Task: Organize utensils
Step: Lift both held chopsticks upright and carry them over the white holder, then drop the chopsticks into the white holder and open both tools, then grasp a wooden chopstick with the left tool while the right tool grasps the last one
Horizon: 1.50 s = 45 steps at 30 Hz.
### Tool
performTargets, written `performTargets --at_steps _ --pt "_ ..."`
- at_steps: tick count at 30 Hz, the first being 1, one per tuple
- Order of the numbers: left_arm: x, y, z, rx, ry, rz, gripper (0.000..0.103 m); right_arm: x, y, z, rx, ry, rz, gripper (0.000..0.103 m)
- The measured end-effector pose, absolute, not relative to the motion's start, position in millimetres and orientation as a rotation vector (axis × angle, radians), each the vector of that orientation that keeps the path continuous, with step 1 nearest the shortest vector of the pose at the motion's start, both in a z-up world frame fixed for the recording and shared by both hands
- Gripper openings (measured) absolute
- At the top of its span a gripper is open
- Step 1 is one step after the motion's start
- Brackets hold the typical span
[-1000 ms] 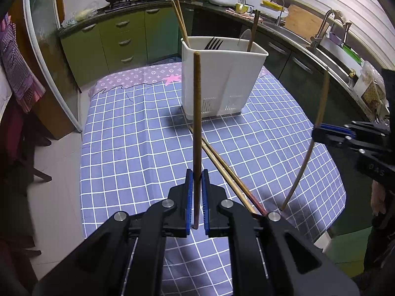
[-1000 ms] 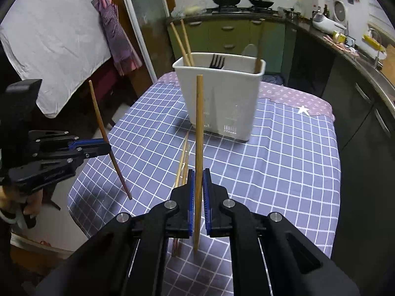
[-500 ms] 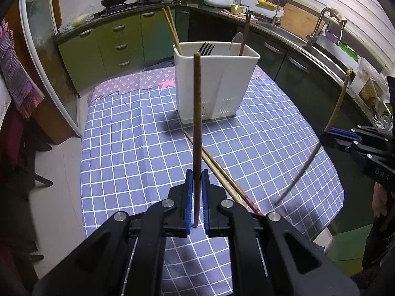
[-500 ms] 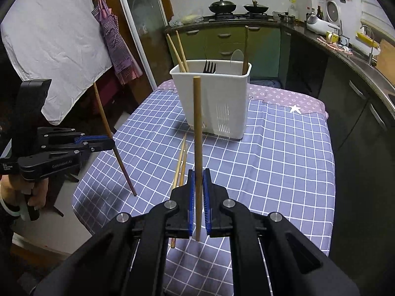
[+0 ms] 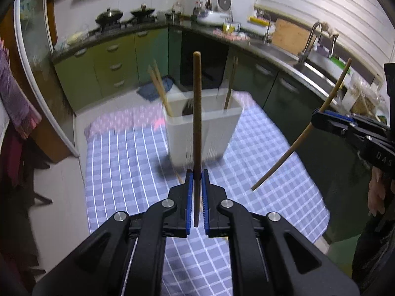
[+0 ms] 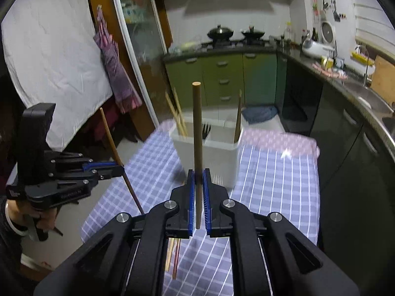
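Observation:
My left gripper (image 5: 196,175) is shut on a dark brown chopstick (image 5: 197,113) that stands upright. My right gripper (image 6: 198,175) is shut on a lighter wooden chopstick (image 6: 197,128), also upright. Both are raised above the table, in front of a white utensil holder (image 5: 205,135) (image 6: 209,155) that holds chopsticks and a black fork (image 6: 205,130). The right gripper (image 5: 321,119) also shows in the left wrist view, and the left gripper (image 6: 116,169) in the right wrist view. Loose chopsticks (image 6: 172,256) lie on the cloth under my right gripper.
The table has a blue checked cloth (image 5: 123,162) (image 6: 271,185). Green kitchen cabinets (image 5: 111,66) and a counter with a sink (image 5: 316,56) run behind and to the right. A glass door (image 6: 138,49) and a hanging purple cloth (image 6: 116,69) are on the left.
Both grippers have risen and tilted upward with their chopsticks still clamped. The holder now looks lower and farther away, and the view is motion-blurred.

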State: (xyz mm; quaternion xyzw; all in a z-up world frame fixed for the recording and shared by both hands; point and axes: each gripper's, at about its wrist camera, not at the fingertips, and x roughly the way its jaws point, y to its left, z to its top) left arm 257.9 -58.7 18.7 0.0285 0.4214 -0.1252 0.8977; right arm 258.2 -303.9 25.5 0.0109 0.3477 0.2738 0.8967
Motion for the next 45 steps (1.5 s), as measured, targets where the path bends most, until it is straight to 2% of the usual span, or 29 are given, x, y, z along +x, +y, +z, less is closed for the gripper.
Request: performTargets --at_steps 7,13,16,25,27,28,29,31,36,40,45 --pt "295 -69 84 0.024 0.738 -0.283 0.007 291 -309 88 0.072 0.620 0.541 0.007" --pt "333 -78 102 0.011 0.630 -0.256 0.007 331 -304 110 0.106 0.566 0.497 0.007" --pt "355 -81 86 0.031 0.632 -0.220 0.007 352 -299 103 0.099 0.576 0.470 0.007" --pt "383 -74 18 0.063 0.785 -0.163 0.007 397 -278 38 0.042 0.704 0.440 0.007" --pt "381 -74 10 0.072 0.804 -0.160 0.009 399 -275 30 0.035 0.720 0.442 0.008" --pt "379 -74 9 0.073 0.807 -0.160 0.014 399 -274 27 0.026 0.727 0.445 0.008" --pt "378 -73 8 0.074 0.813 -0.160 0.022 398 -273 25 0.024 0.728 0.445 0.011" --pt "375 -71 9 0.076 0.815 -0.157 0.026 398 -273 25 0.021 0.728 0.446 0.017" --pt "358 -70 22 0.075 0.806 -0.164 0.026 377 -283 39 0.044 0.690 0.466 0.019" --pt "335 -71 23 0.076 0.840 -0.168 0.026 342 -300 48 0.071 0.658 0.500 0.029" --pt "307 -63 -24 0.016 1.050 -0.177 0.026 295 -316 -1 0.012 0.763 0.507 0.033"
